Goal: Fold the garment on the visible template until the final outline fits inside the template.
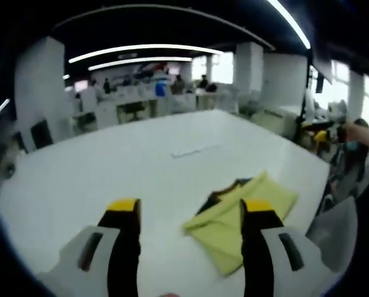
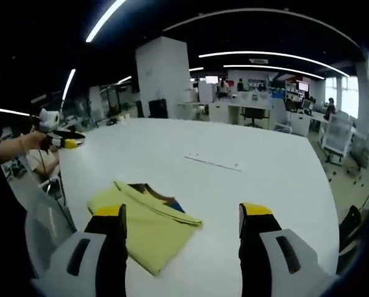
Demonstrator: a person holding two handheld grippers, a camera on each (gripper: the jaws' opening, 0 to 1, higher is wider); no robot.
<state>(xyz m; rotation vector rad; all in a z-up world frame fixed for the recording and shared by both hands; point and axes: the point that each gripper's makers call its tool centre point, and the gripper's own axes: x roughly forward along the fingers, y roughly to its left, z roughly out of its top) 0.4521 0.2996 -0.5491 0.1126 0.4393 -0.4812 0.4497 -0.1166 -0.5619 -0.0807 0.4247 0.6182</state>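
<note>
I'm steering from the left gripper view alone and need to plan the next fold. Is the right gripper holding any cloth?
Observer: No. The right gripper has its jaws apart with nothing between them.
Operator: Where is the garment relative to it?
Observer: In the right gripper view the folded yellow garment lies on the white table, partly behind that view's left-hand jaw. I cannot tell whether they touch.
Operator: Any detail on the cloth I'm missing?
Observer: A small blue patch shows beside the dark neckline at the garment's far edge.
</note>
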